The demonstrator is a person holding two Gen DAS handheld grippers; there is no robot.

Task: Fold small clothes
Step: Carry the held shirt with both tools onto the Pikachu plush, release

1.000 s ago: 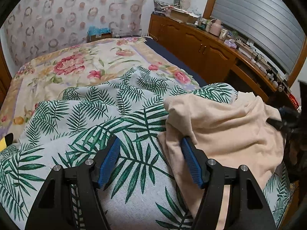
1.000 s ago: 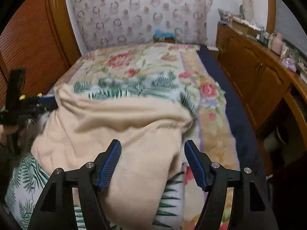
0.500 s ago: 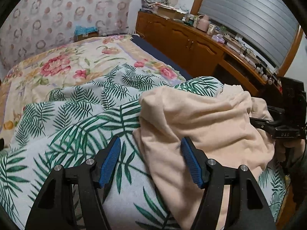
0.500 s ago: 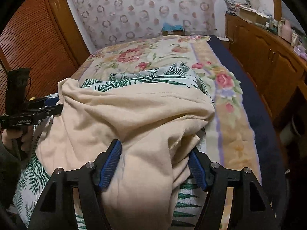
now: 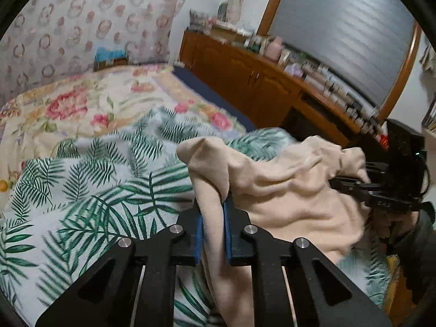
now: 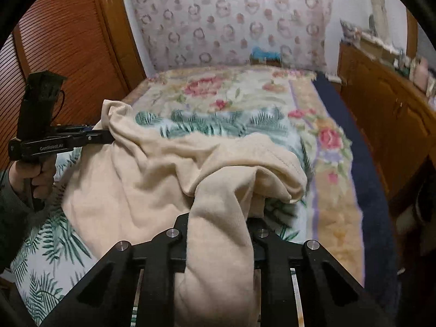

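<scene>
A beige garment (image 5: 286, 190) lies crumpled on a palm-leaf cloth (image 5: 95, 190) on the bed. My left gripper (image 5: 214, 204) is closing its jaws, and the blue pads pinch the garment's left corner, which is raised off the cloth. In the right wrist view the same garment (image 6: 163, 169) bunches over my right gripper (image 6: 218, 218). Its jaws are closing too, with a thick fold pressed between them and the pads hidden by cloth. Each view shows the other gripper holding the far corner: the right gripper (image 5: 354, 184) and the left gripper (image 6: 106, 136).
A floral bedspread (image 5: 81, 103) covers the rest of the bed. A wooden cabinet (image 5: 245, 81) with clutter on top runs along the right side, and a louvred wooden door (image 6: 68, 54) stands at the left. A person's hand (image 6: 41, 174) holds the left gripper's handle.
Both grippers went from open to pinching the beige garment. The left gripper rose and lifted its corner; the cloth now bunches up between the two.
</scene>
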